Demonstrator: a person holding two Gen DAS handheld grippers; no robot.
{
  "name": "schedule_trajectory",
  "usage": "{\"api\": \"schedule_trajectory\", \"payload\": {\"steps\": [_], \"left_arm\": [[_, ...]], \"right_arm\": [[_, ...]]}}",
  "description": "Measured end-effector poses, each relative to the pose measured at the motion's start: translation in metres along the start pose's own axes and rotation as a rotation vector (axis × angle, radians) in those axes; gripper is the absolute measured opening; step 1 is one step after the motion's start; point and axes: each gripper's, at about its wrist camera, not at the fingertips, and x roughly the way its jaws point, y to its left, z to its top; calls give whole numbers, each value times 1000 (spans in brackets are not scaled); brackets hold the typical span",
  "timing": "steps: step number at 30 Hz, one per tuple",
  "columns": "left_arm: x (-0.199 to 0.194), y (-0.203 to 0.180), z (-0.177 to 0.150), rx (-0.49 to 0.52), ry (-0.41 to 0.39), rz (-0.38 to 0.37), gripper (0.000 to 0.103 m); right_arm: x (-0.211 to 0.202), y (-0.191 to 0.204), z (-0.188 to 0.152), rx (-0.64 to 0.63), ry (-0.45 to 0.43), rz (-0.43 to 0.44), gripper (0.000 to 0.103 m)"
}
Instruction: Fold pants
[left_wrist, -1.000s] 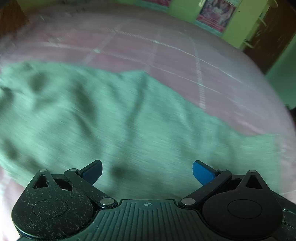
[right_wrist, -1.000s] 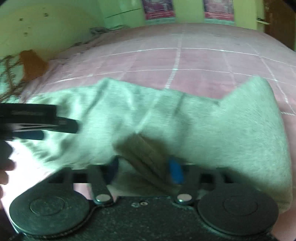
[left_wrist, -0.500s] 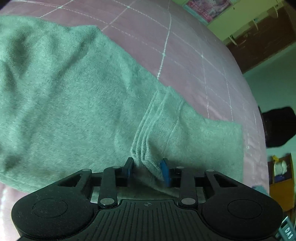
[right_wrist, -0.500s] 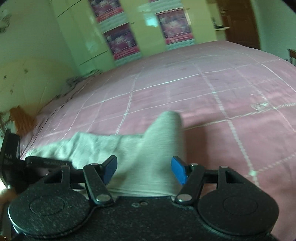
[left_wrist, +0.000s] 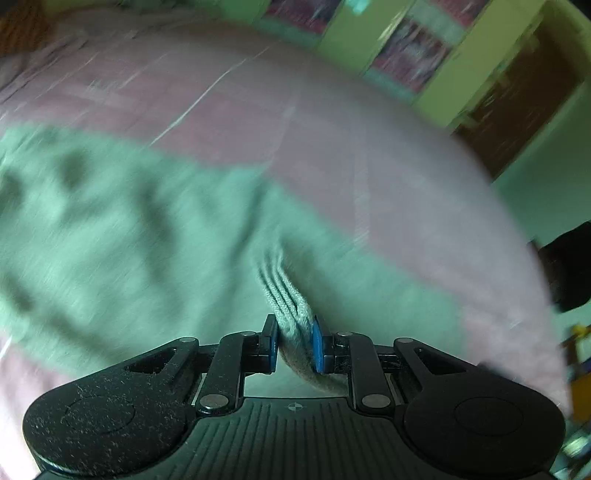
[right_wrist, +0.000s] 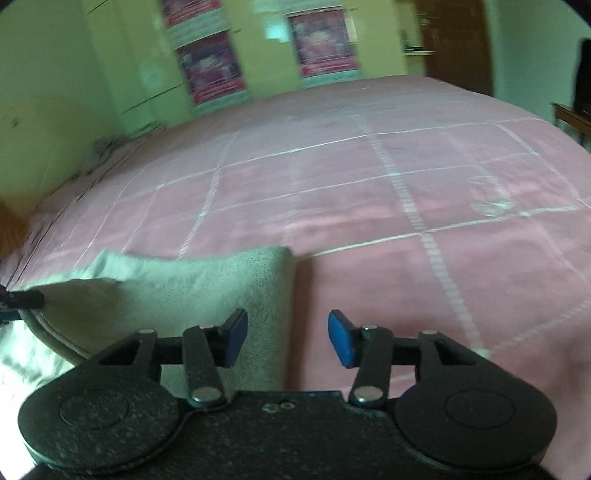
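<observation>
Left gripper (left_wrist: 294, 341) has its blue pads (left_wrist: 317, 347) pressed on a ribbed band of the grey-green pants (left_wrist: 122, 236), pinching a thick fold of it; the jaws have just been closing, from wide apart over loose cloth to this narrow clamp. Its own view is smeared with motion blur, so the weave and the creases to the left show only as dark blotches, and the band's end is hidden below the linkage. In this view the soft knit garment spreads from the left edge of the bed (left_wrist: 332, 122) toward its middle, lying on a pink bedspread crossed by pale stitched lines. A dark shape at the far right edge, perhaps a chair or a bag, is too blurred to name.

Right gripper (right_wrist: 287, 338) stands partly open with nothing pressed between the pads: the left pad (right_wrist: 234, 338) sits over the cloth and the right pad over bare bedspread (right_wrist: 406, 206). Its jaws have just been closing somewhat; a second ago a fold lay between them. Here the pants (right_wrist: 192, 288) form a flat panel with a squared corner near the bed's near-left part, cut off by the gripper body below. At the left edge a black tip of the other tool (right_wrist: 22, 301) meets the cloth. Posters (right_wrist: 321, 44) hang on the green wall behind, unreadable.
</observation>
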Motion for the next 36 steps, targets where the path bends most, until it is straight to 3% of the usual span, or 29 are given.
{"api": "schedule_trajectory", "payload": {"steps": [1,2,6,8,10,12,15,18,21,23,36], "left_arm": [[10,6,-6,2,47,19,23],[21,12,-14,2,85,40,31],[12,10,-17,-9,37,68,36],[-7,4,-13,24,-38,72,36],[-14,-8,-6,79,-72,70,36],[-4,-17,2,131,-61,63,36],[28,-32,8,175,-3,77,36],[51,-40,-8,217,44,121,41],[56,-53,-23,326,-3,175,41],[55,-54,-27,332,-18,179,42],[23,-45,-49,335,-33,159,42]], "right_arm": [[7,12,-2,-33,13,5,46],[12,21,-4,-57,25,11,44],[39,54,-22,-195,123,-5,45],[45,60,-29,-279,133,-29,46],[44,58,-19,-256,156,-17,46],[39,57,-10,-236,122,-5,46],[45,67,6,-244,87,-18,47],[56,79,10,-270,77,-29,52],[81,83,-13,-340,161,-53,58],[79,82,-19,-346,124,-60,58],[56,88,-35,-327,128,-81,59]]}}
